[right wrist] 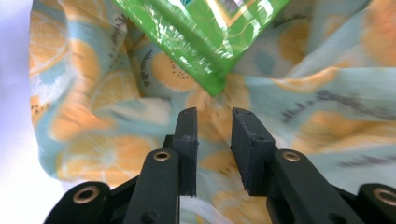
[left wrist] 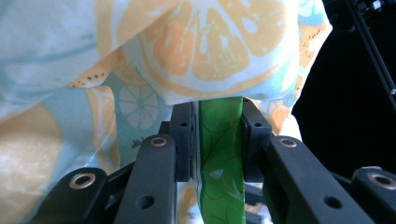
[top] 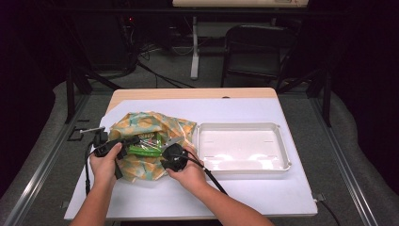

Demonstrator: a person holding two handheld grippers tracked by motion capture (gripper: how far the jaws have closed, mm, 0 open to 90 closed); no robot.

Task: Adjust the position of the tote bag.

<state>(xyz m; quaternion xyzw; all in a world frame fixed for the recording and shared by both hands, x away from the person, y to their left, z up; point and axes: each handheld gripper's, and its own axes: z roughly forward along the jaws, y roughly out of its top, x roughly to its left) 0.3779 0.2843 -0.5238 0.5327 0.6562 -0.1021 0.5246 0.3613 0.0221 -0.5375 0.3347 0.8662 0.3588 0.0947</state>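
left gripper (top: 133, 140) reaches in from the left, and in the left gripper view its jaws are clamped on the green packet (left wrist: 219, 158), one pad on each side of the shiny foil, pressing it flat between them. the packet runs up from there and disappears under a fold of the citrus-print bag (left wrist: 205, 51). from the high view the packet (top: 147, 146) lies in the mouth of that bag (top: 141, 125), which sprawls crumpled on the left half of the white table (top: 263, 197). the person's left hand (top: 106, 162) holds its gripper low over the bag's near edge.

right gripper (top: 175, 157) sits at the bag's right side, held by the right hand (top: 190, 174). in the right gripper view its jaws stand partly apart, nothing between the pads, with bag cloth (right wrist: 116, 135) lying behind and beneath them. the corner of the green packet (right wrist: 205, 42) points down toward the gap, just above the fingertips, not touching them.

to the right of the bag, the white tray (top: 282, 141) rests on the table, just beside the bag's edge.
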